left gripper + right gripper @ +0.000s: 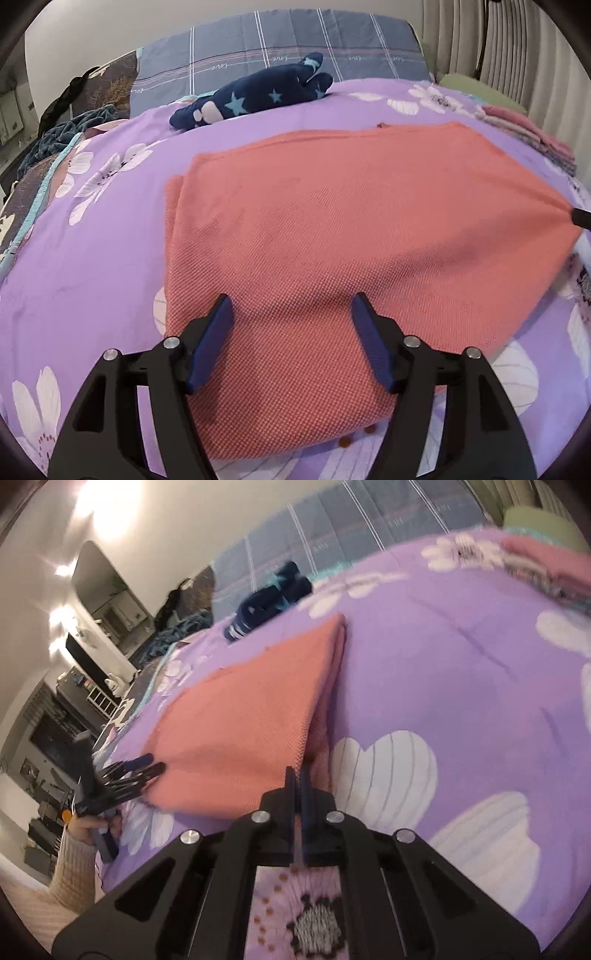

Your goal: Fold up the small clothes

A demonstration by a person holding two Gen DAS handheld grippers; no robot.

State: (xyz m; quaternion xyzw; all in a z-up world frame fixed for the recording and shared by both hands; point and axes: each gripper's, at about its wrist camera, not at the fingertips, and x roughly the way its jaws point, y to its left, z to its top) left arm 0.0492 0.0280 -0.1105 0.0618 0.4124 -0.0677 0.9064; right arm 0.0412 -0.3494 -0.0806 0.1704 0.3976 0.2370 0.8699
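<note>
The right wrist view is motion-blurred, and the right gripper (297, 775) hides the corner it pinches: its jaws are closed tight on the near edge of the coral cloth (332, 229). Only this view shows a sleeved hand (92, 823) at lower left holding the left gripper (291, 306), whose jaws stand wide apart over the cloth, gripping nothing. The cloth lies mid-frame on a purple flowered bedspread (92, 258); a navy star-printed garment (251, 96) lies at upper centre.
</note>
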